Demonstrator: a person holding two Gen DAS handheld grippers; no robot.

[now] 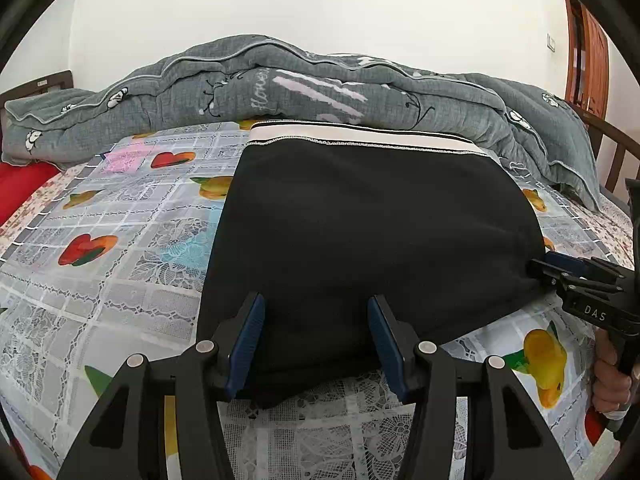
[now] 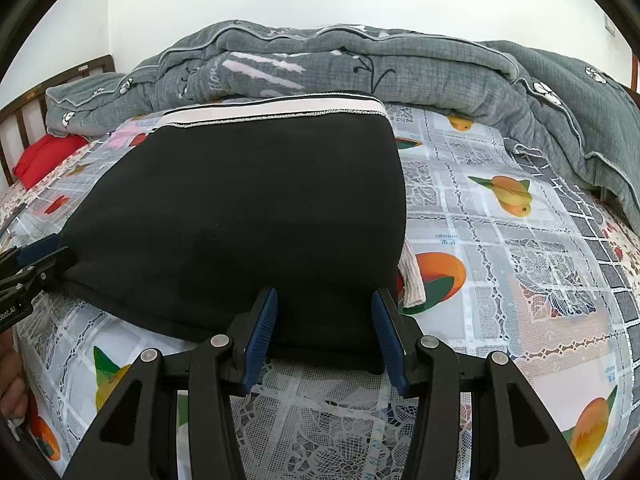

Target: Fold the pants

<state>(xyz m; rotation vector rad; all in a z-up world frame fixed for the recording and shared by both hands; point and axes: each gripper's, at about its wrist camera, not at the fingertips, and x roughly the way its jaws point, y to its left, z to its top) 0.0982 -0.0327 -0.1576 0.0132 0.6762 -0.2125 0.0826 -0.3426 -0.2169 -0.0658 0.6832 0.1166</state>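
Note:
Black pants (image 1: 360, 220) (image 2: 240, 200) lie folded flat on the bed, their white waistband (image 1: 360, 136) at the far end. My left gripper (image 1: 316, 304) stands open over the near left edge, its blue pads apart with the fabric's edge between them. My right gripper (image 2: 326, 296) is open in the same way at the near right edge. Each gripper also shows in the other's view, the right gripper (image 1: 544, 268) and the left gripper (image 2: 48, 256), with its tips at a near corner of the pants.
A fruit-patterned sheet (image 1: 120, 280) (image 2: 500, 220) covers the bed. A rumpled grey quilt (image 1: 280, 80) (image 2: 440, 64) lies along the far side behind the waistband. A red pillow (image 2: 44, 158) sits by the wooden headboard (image 2: 24, 120). A beige cloth strip (image 2: 412, 280) pokes out beside the pants.

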